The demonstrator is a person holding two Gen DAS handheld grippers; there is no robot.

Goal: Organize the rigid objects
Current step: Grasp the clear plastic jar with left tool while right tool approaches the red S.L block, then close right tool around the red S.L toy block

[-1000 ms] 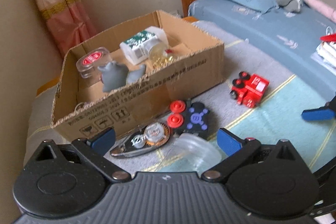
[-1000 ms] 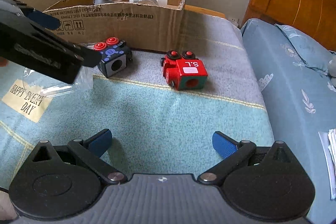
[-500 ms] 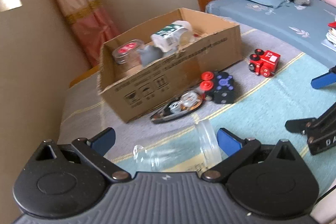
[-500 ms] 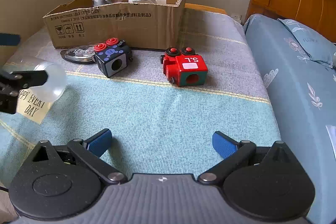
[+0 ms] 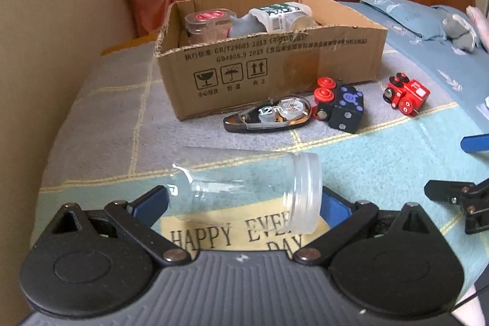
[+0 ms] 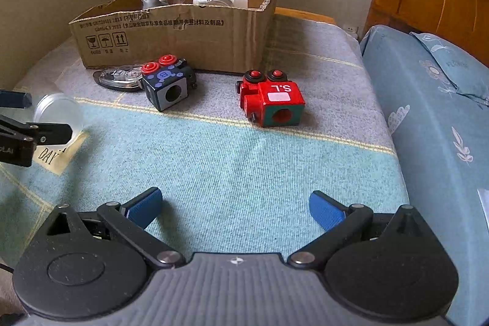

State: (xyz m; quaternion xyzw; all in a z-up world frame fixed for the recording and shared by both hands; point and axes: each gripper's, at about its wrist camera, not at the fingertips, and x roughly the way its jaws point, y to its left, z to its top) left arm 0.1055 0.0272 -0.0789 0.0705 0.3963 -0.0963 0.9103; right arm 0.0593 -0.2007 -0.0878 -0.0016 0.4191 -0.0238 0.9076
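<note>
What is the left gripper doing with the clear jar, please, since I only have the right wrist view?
Observer: The left gripper has its jaws closing, with the clear jar lying on its side between them.
Operator: Which way does its mouth face?
Observer: Toward that gripper's right finger.
Operator: Is anything hidden inside the cardboard box?
Observer: A grey object lies between the red-lidded tub and the green-labelled bottle.

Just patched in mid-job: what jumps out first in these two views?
A clear plastic jar lies on its side between the closing fingers of the left gripper. Behind it, an open cardboard box already holds containers, with a red toy train and a dark toy block on the blanket in front. The right gripper is open and empty.
</note>
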